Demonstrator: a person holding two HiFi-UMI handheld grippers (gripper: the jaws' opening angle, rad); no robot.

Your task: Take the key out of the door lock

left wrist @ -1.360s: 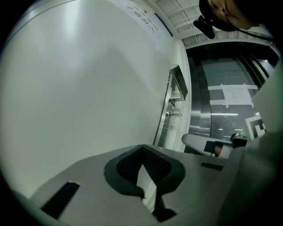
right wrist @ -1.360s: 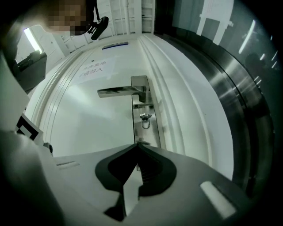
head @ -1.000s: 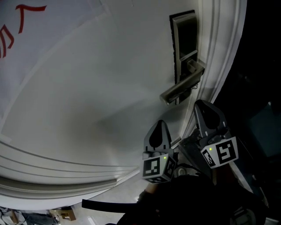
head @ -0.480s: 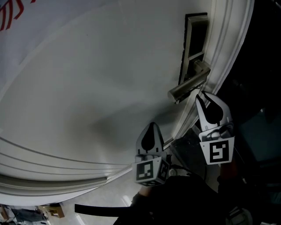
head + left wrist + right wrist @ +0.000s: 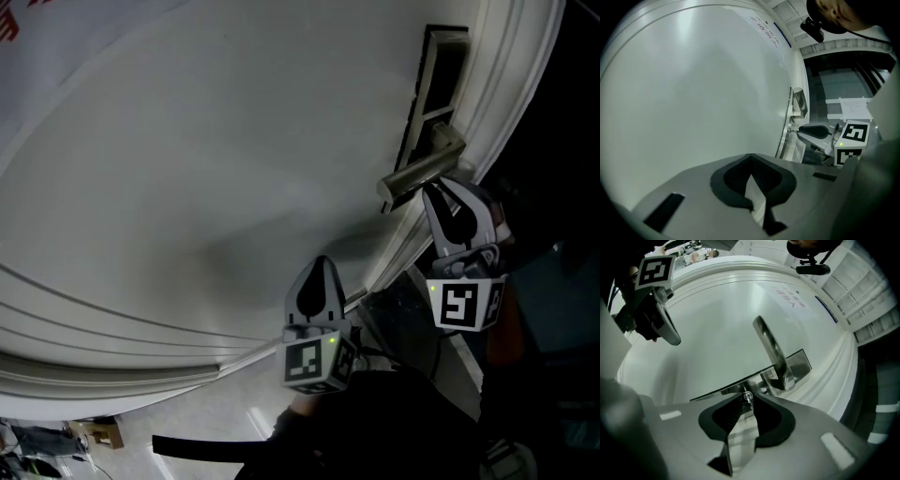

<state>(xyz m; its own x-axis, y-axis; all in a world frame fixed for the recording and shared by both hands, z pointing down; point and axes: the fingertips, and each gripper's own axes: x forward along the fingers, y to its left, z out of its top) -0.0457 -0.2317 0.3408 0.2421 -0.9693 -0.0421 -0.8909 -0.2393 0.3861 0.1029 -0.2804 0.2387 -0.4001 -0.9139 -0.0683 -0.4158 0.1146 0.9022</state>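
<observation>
The white door (image 5: 206, 159) carries a dark lock plate (image 5: 439, 80) with a metal lever handle (image 5: 422, 171). In the right gripper view a small silver key (image 5: 747, 398) sticks out of the lock below the handle (image 5: 771, 350). My right gripper (image 5: 747, 396) has its fingertips pinched on the key's head. In the head view that gripper (image 5: 448, 208) sits just under the handle and hides the key. My left gripper (image 5: 319, 286) hangs lower and to the left, close to the door, shut with nothing in it.
The moulded door frame (image 5: 511, 94) runs right of the lock plate, with a dark opening beyond it. The door's lower edge (image 5: 141, 361) meets a light floor. In the left gripper view, the right gripper (image 5: 813, 131) shows beside the door edge.
The right gripper has risen from below the handle to the lock and closed in on the key. The left gripper has stayed low, and the head view has shifted.
</observation>
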